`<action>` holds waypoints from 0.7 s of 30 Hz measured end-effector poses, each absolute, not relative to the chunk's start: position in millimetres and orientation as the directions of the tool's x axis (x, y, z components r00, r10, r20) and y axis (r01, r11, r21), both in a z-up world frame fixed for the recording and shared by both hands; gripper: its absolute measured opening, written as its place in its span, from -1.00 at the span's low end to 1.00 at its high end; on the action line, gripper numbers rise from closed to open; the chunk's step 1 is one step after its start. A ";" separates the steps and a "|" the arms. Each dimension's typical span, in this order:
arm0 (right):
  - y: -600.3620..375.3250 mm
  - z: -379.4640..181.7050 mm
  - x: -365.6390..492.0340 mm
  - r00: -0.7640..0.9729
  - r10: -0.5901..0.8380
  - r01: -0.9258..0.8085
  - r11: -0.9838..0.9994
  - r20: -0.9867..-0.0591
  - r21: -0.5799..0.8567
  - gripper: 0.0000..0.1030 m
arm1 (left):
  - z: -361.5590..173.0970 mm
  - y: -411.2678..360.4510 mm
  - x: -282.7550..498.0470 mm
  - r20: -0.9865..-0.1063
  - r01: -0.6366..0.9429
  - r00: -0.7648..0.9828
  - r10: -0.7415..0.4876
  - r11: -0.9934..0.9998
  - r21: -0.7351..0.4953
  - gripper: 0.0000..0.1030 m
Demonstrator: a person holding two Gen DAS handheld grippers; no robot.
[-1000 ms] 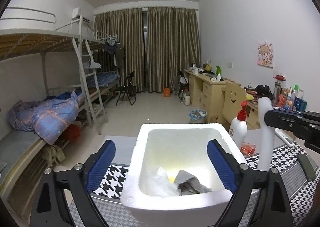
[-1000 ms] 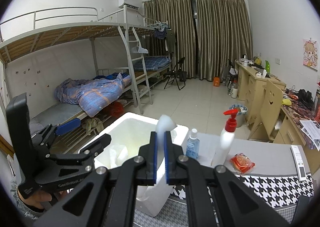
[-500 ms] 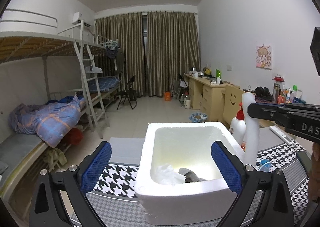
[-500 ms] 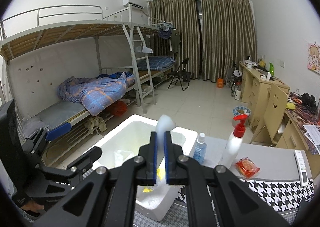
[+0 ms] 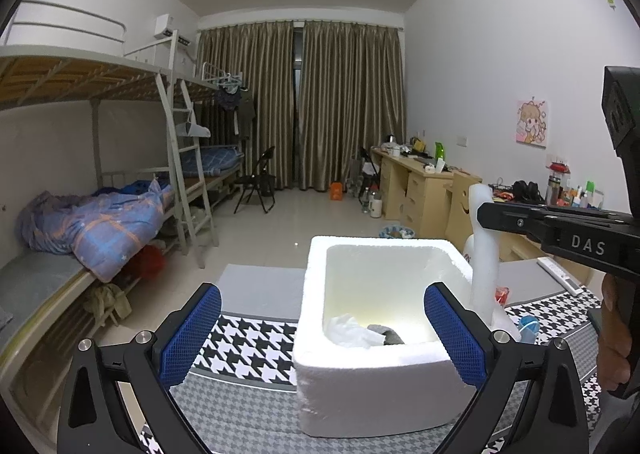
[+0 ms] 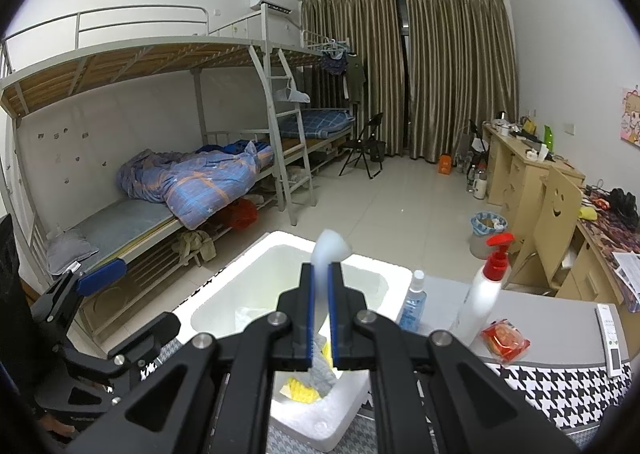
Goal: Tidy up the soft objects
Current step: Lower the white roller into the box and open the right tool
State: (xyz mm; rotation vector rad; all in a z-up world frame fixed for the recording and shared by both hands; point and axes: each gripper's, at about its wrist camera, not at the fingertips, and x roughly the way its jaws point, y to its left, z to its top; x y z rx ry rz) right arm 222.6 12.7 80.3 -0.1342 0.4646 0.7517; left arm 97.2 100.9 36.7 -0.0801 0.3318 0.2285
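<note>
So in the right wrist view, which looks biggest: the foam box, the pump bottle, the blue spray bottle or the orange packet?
1. Foam box
2. Pump bottle
3. Blue spray bottle and orange packet: too alike to rank.

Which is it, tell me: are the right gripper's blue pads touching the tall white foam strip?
Touching. In the right wrist view the right gripper is shut on the white foam strip, both pads pressed against it.

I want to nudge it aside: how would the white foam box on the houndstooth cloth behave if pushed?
The white foam box is thick-walled polystyrene holding only a few soft items, so it is probably light and would slide easily on the houndstooth cloth. Its crumbly rim suggests that hard pinching could chip it. Broad and squat, it seems unlikely to tip.
</note>
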 end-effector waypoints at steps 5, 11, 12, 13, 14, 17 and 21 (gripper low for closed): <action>18.6 75.7 227.1 0.623 0.627 -0.686 0.725 -0.468 0.058 -0.82 | 33.1 104.9 92.2 -0.337 -0.245 0.917 0.214 0.968 -0.051 0.98; 23.8 68.3 231.6 0.603 0.623 -0.687 0.723 -0.499 0.072 -0.81 | 28.6 107.3 88.8 -0.345 -0.242 0.916 0.206 0.968 -0.064 0.98; 24.0 67.4 231.4 0.601 0.621 -0.687 0.723 -0.503 0.072 -0.80 | 28.2 108.3 88.0 -0.345 -0.243 0.916 0.205 0.967 -0.070 0.98; 23.9 66.9 231.2 0.599 0.620 -0.687 0.723 -0.506 0.072 -0.79 | 27.7 109.2 86.8 -0.344 -0.243 0.917 0.203 0.967 -0.075 0.98; 24.6 66.1 231.6 0.595 0.620 -0.689 0.721 -0.511 0.074 -0.78 | 27.3 109.3 85.9 -0.346 -0.239 0.917 0.199 0.968 -0.077 0.98; 30.8 66.0 230.4 0.587 0.621 -0.695 0.716 -0.519 0.071 -0.77 | 25.8 110.7 85.1 -0.349 -0.240 0.916 0.199 0.967 -0.079 0.98; 32.2 64.2 231.8 0.578 0.615 -0.696 0.715 -0.536 0.069 -0.69 | 23.5 113.3 83.6 -0.358 -0.235 0.915 0.186 0.967 -0.097 0.98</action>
